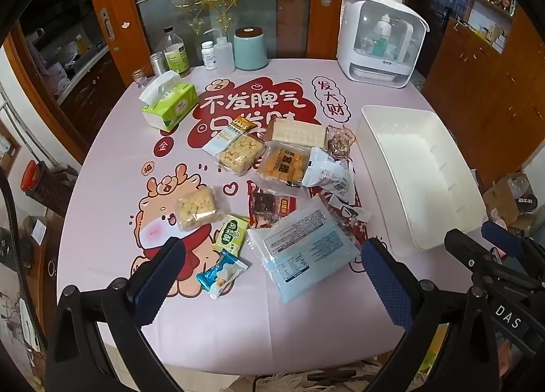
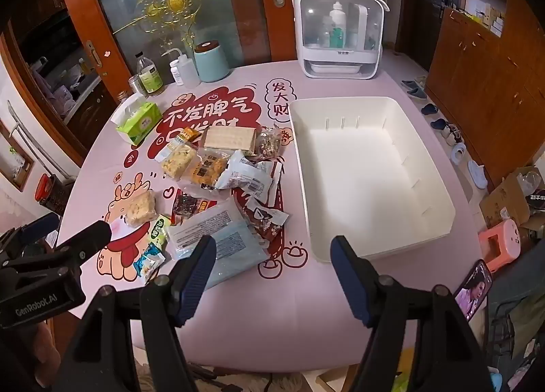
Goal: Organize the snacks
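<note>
Several snack packets lie in a loose pile mid-table: a flat blue pack nearest me, a puffed-rice bar, a green packet, a small blue-and-white packet and a wafer pack farther back. To the right of the pile stands an empty white bin. My left gripper hovers open above the near edge of the pile, holding nothing. Between the blue pack and the bin, my right gripper is open with bare tablecloth between its fingers.
A green tissue box, bottles and a teal canister line the far left of the table. A white cabinet with a clear door stands at the back right. A phone and a pink stool are off to the right.
</note>
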### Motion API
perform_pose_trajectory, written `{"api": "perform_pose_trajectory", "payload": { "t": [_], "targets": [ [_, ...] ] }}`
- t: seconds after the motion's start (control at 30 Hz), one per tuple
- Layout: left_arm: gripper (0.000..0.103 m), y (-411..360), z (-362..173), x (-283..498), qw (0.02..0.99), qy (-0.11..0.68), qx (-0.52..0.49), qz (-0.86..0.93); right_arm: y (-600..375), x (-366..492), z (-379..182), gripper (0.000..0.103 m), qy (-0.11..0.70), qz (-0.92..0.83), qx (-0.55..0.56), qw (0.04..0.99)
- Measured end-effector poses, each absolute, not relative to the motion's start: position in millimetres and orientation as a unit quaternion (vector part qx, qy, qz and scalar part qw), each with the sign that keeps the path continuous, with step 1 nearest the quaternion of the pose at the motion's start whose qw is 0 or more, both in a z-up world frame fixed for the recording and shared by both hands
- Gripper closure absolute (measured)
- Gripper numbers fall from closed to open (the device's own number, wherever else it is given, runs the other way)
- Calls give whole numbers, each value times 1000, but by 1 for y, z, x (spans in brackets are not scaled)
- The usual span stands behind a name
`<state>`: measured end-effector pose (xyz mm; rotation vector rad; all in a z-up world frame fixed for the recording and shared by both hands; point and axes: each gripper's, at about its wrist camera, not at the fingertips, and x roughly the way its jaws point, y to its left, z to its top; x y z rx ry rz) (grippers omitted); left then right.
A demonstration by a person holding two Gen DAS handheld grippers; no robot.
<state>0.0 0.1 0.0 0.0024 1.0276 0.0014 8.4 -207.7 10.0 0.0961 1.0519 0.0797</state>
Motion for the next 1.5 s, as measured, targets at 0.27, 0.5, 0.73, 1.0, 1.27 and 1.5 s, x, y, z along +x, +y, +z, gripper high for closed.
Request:
{"api": "perform_pose_trajectory", "payload": {
  "t": [0.27, 0.5, 0.73, 1.0, 1.27, 1.5],
  "targets": [
    [1, -2, 0, -1, 871, 491, 2, 0, -208, 9, 9, 33, 503, 35, 44, 862],
    [1, 1, 0, 0, 870, 493, 0, -2, -208, 9, 10, 33, 503, 36, 43, 863],
    [1, 0, 0, 0, 869, 495, 0, 1, -207, 8, 9, 33, 503, 36, 45, 862],
    [1, 0, -1, 0, 868, 497, -2, 2, -209, 10, 6, 33, 505, 36, 48, 861],
    [1, -1, -1, 1, 867, 498, -2, 2, -205, 8, 3, 33, 505, 38, 48, 861],
    [1, -1, -1, 1, 867, 499, -2, 3, -204, 9, 3, 33, 505, 39, 49, 861]
  ]
}}
